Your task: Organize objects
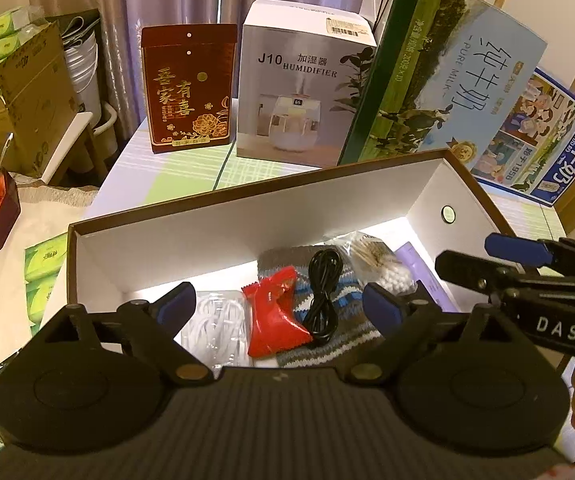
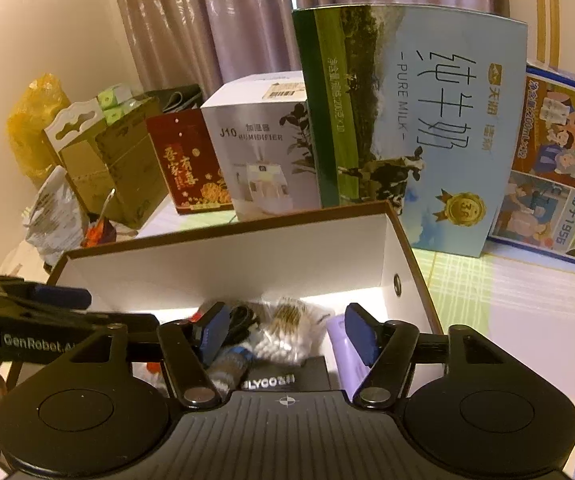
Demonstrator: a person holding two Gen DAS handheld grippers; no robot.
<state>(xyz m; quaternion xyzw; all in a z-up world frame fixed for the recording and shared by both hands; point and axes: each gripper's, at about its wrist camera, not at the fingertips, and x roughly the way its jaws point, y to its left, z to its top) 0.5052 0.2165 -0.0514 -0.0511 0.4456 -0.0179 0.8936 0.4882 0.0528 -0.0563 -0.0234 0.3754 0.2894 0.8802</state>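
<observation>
An open box (image 1: 247, 216) with white walls and a brown rim lies on the table. It holds a red packet (image 1: 273, 320), a coiled black cable (image 1: 323, 292), a striped knitted piece (image 1: 343, 332), a clear plastic bag (image 1: 215, 328), a bag of cotton swabs (image 2: 283, 336), a purple item (image 2: 341, 356) and a black box (image 2: 287, 376). My left gripper (image 1: 279, 308) hangs open over the red packet and the cable, holding nothing. My right gripper (image 2: 287, 330) is open above the swabs with empty fingers. Each gripper also shows from the side in the other's view.
Behind the open box stand a red gift box (image 1: 189, 88), a white humidifier box (image 1: 299, 80), a tall milk carton (image 2: 411, 128) and a blue milk carton (image 2: 555, 168). Cardboard boxes (image 1: 27, 96) and green tissue packs (image 1: 43, 272) sit to the left.
</observation>
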